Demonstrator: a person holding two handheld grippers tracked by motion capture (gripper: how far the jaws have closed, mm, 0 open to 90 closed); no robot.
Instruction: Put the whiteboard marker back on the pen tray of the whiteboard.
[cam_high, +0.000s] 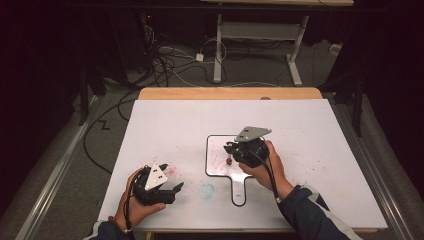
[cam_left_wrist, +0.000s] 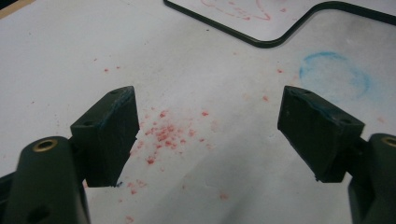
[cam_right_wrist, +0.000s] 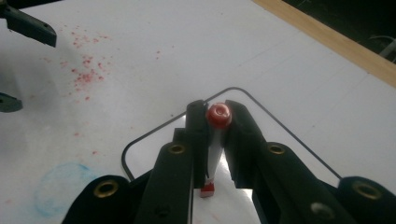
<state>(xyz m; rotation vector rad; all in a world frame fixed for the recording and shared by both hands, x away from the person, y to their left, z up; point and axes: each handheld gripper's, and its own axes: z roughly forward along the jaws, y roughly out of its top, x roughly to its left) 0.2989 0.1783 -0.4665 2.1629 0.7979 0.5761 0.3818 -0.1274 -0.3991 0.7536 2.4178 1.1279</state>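
Red-capped marker (cam_right_wrist: 217, 122) stands clamped between the right gripper (cam_high: 235, 149)'s jaws, tip down on the small whiteboard (cam_high: 215, 170), where red scribbles already show; the drawing looks partly done. Off to the side, the left gripper (cam_high: 170, 192) rests with jaws spread and empty on the white table (cam_high: 300, 130)

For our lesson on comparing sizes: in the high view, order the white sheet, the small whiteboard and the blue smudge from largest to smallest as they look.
1. White sheet
2. Small whiteboard
3. Blue smudge

All lie flat on the same surface, so nearness hardly skews this.
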